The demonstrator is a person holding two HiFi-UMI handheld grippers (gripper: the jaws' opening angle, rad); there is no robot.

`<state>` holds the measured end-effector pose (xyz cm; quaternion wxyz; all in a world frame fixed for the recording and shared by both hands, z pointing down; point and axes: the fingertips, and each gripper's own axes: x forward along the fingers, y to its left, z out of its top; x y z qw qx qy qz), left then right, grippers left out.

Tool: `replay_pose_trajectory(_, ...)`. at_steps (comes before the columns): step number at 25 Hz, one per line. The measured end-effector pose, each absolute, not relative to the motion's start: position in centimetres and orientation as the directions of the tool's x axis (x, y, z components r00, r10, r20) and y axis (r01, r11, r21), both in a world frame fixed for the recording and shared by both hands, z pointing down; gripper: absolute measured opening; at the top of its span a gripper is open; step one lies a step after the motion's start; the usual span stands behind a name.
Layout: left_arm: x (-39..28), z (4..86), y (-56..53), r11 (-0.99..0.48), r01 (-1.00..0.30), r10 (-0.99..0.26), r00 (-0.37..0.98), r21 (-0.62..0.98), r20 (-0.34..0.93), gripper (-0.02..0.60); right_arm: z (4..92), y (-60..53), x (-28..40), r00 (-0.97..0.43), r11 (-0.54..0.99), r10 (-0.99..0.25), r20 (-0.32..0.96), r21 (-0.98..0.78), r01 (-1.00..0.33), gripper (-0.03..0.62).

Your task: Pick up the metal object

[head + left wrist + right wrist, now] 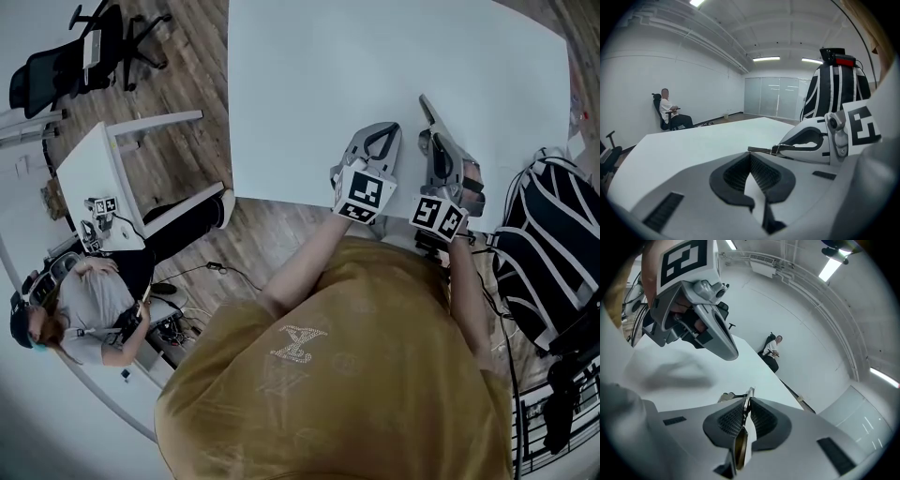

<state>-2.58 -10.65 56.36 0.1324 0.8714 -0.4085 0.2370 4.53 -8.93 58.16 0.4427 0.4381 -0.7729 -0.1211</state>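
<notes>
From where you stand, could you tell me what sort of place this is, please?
Probably an office or lab room: a large white table, an office chair on wood flooring, and glass partition walls.

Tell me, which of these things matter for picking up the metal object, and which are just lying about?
Part of the job: metal object, clamped in the right hand-held gripper; white table.

Just about: left hand-held gripper, shut and empty; striped backpack; office chair; small desk; seated person.
</notes>
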Motion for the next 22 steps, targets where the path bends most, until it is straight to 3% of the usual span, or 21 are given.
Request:
replay_pose_trajectory(8,-3.0,55.0,-11.4,-0.608,-0.793,-0.678,0.538,0.030,0.500,0.003,56.3,-9.5,5.1,-0.237,0.548,-0.813,0.531,0.563,-0.619,0.026)
replay_pose_trajectory(22,-3.8,46.4,-13.0,-0.540,-0.841,-0.794,0.514,0.012,0.325,0.003,45.5,-10.7,7.0,-0.224,0.375,-0.905,0.361,0.434,-0.819,0.026)
